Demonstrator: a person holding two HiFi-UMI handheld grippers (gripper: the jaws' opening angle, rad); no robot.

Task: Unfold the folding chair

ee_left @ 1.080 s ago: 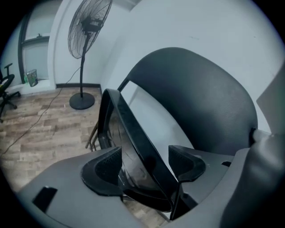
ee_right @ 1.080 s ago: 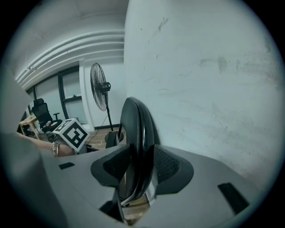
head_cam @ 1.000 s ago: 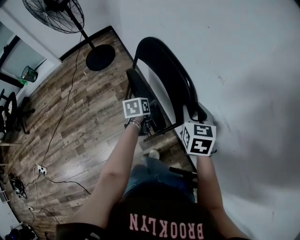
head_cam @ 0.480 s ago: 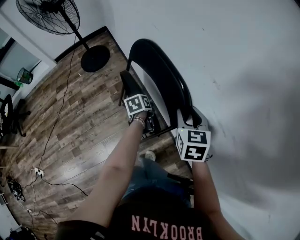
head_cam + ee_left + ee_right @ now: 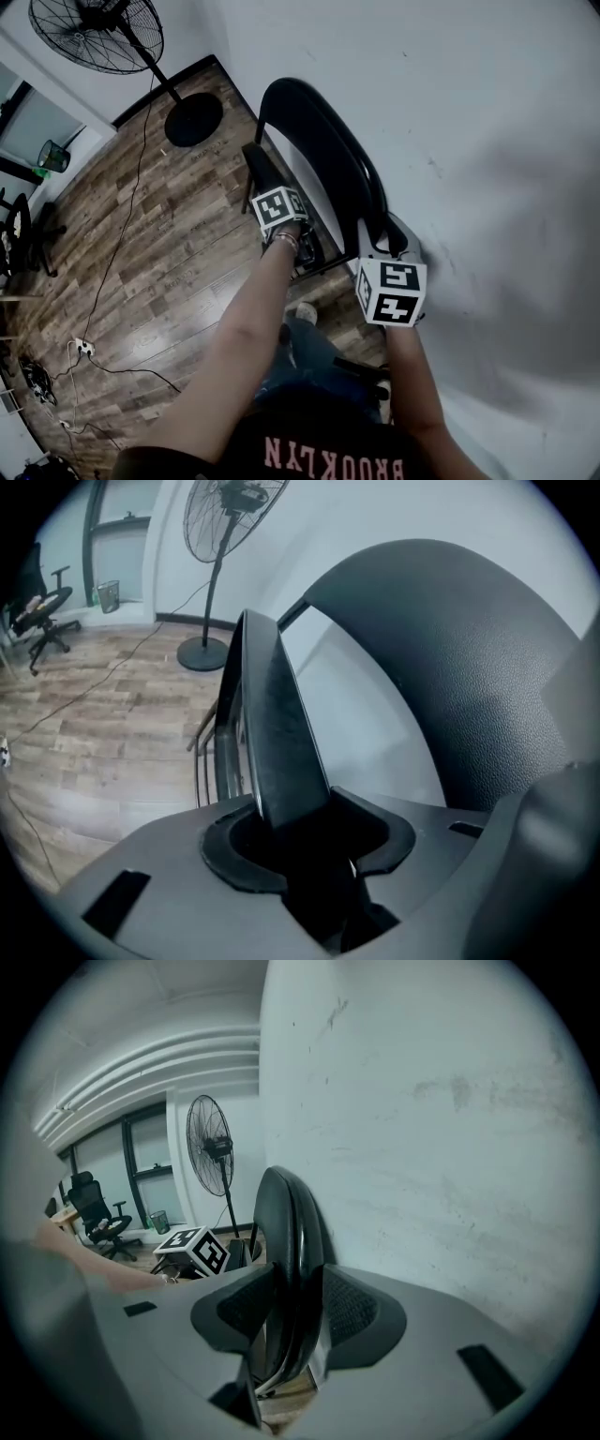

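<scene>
The right gripper (image 5: 292, 1316) has its fingers clenched on the backrest rim of the folding chair (image 5: 323, 145), which rises between them. The left gripper (image 5: 298, 832) has its fingers clamped on the upright seat (image 5: 277, 724) edge. The chair stands by the white wall (image 5: 469, 141), with 1 pedestal fan (image 5: 94, 33) beyond.

Black metal folding chair (image 5: 323, 150) stands folded, close along the white wall (image 5: 487, 141), on brown wood-plank floor (image 5: 169, 262). Left gripper (image 5: 302, 247) is at the seat panel's edge. Right gripper (image 5: 377, 232) is at the backrest's near end. Jaw gaps not readable from here. Black pedestal fan (image 5: 98, 33) top left, thin cable (image 5: 114, 246) running across the floor.
</scene>
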